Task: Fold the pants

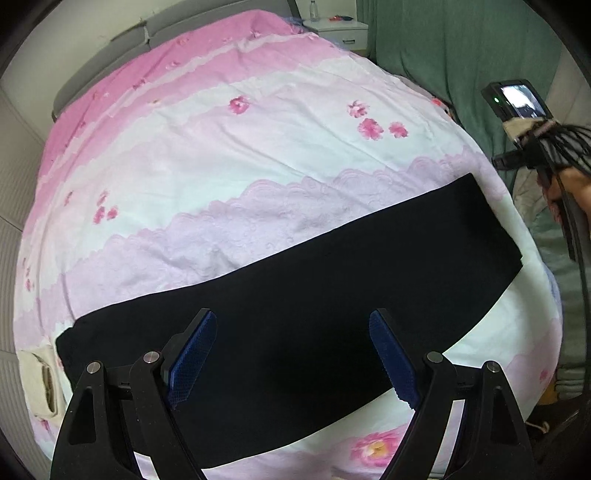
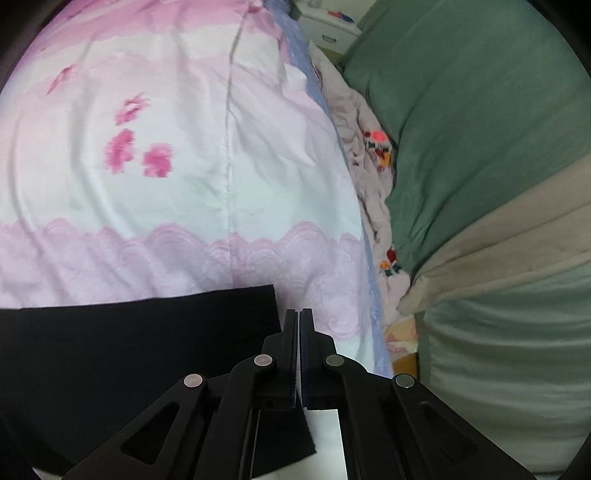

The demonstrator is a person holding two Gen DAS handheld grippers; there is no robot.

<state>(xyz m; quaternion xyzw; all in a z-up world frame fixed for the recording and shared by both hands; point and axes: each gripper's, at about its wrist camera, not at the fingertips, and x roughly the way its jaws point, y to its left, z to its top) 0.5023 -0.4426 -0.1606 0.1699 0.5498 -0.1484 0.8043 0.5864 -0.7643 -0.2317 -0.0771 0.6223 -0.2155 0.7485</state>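
Observation:
Black pants (image 1: pixel 295 302) lie flat in a long folded strip across the near part of a bed with a pink flowered cover (image 1: pixel 258 147). My left gripper (image 1: pixel 293 332) is open above the middle of the pants, holding nothing. In the right wrist view the pants (image 2: pixel 129 339) fill the lower left, with their end edge just left of my right gripper (image 2: pixel 298 317). That gripper is shut, with nothing seen between its pads, over the cover beside the pants' end. The right gripper's body also shows in the left wrist view (image 1: pixel 524 110), off the bed's right edge.
A green curtain (image 2: pixel 461 110) and a beige cloth (image 2: pixel 498 236) hang close on the right of the bed. Crumpled flowered bedding (image 2: pixel 369 147) fills the gap between. A white nightstand (image 1: pixel 340 31) stands at the far end. A beige item (image 1: pixel 38 384) lies at the left edge.

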